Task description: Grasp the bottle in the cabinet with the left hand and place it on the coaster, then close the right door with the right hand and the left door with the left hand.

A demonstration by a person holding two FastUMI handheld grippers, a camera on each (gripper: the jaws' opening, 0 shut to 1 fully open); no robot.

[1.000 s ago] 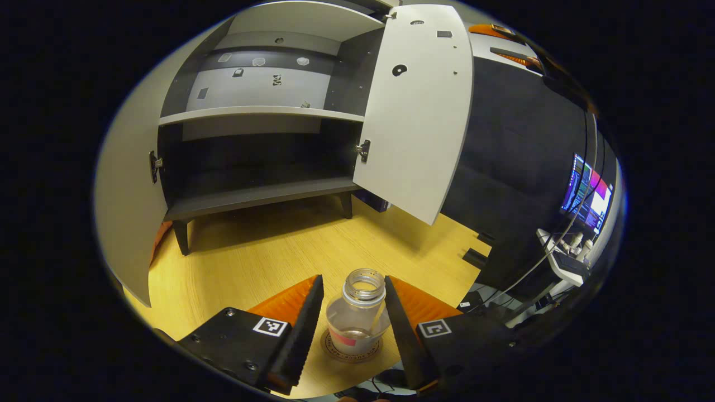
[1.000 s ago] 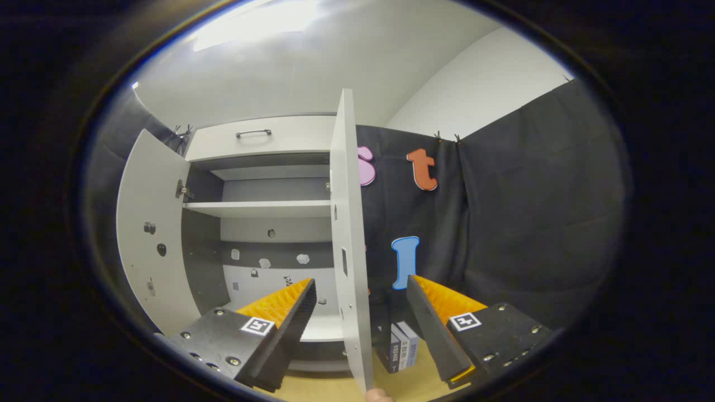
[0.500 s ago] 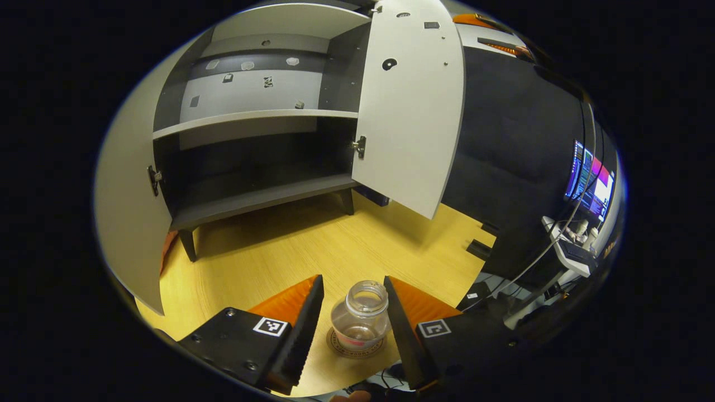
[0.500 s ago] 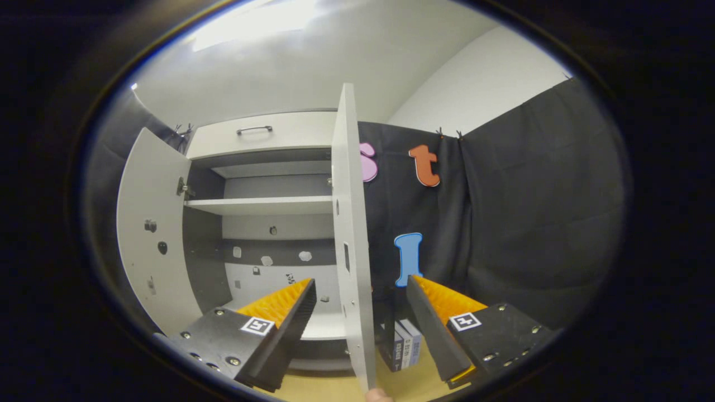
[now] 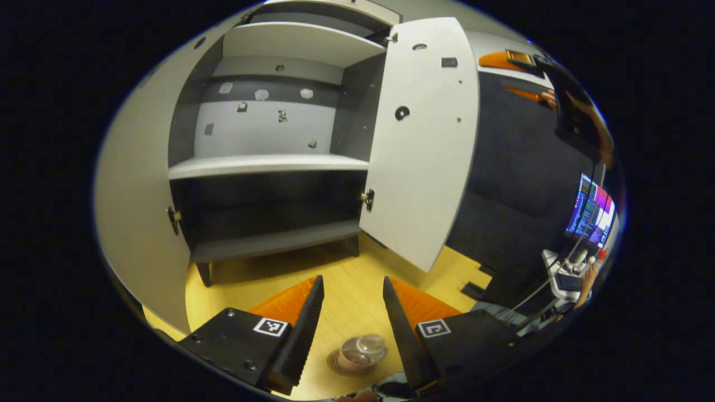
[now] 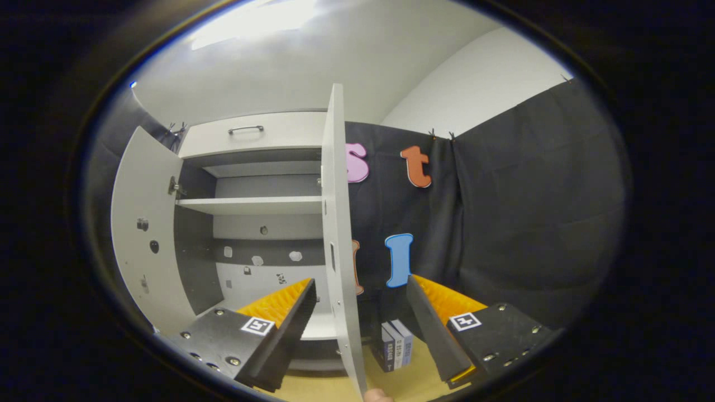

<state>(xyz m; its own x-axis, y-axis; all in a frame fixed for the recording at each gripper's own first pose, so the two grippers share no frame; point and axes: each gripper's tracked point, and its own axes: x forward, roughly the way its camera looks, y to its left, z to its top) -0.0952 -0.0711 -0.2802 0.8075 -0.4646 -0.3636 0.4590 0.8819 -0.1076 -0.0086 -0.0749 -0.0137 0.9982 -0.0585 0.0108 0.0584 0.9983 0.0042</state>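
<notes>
A clear, uncapped bottle (image 5: 363, 350) stands on a round coaster (image 5: 342, 365) on the wooden table, seen in the left gripper view. My left gripper (image 5: 352, 279) hangs open well above it, holding nothing. Behind stands the cabinet with both doors swung open: the left door (image 5: 139, 184) and the right door (image 5: 424, 145). In the right gripper view, the right door (image 6: 335, 240) is seen edge-on, in line with the gap of my open right gripper (image 6: 361, 280) but farther off, untouched. The left door (image 6: 139, 234) stands open at the left.
The cabinet's grey shelf (image 5: 268, 164) and dark lower bay are bare. Small boxes (image 6: 394, 346) stand on the table right of the cabinet. A lit monitor (image 5: 592, 209) and cables sit at the right. A drawer with a handle (image 6: 246, 129) tops the cabinet.
My left gripper has risen away from the bottle, which stays on the coaster and now looks small below. My right gripper has shifted slightly, so the door's edge sits further left in its view.
</notes>
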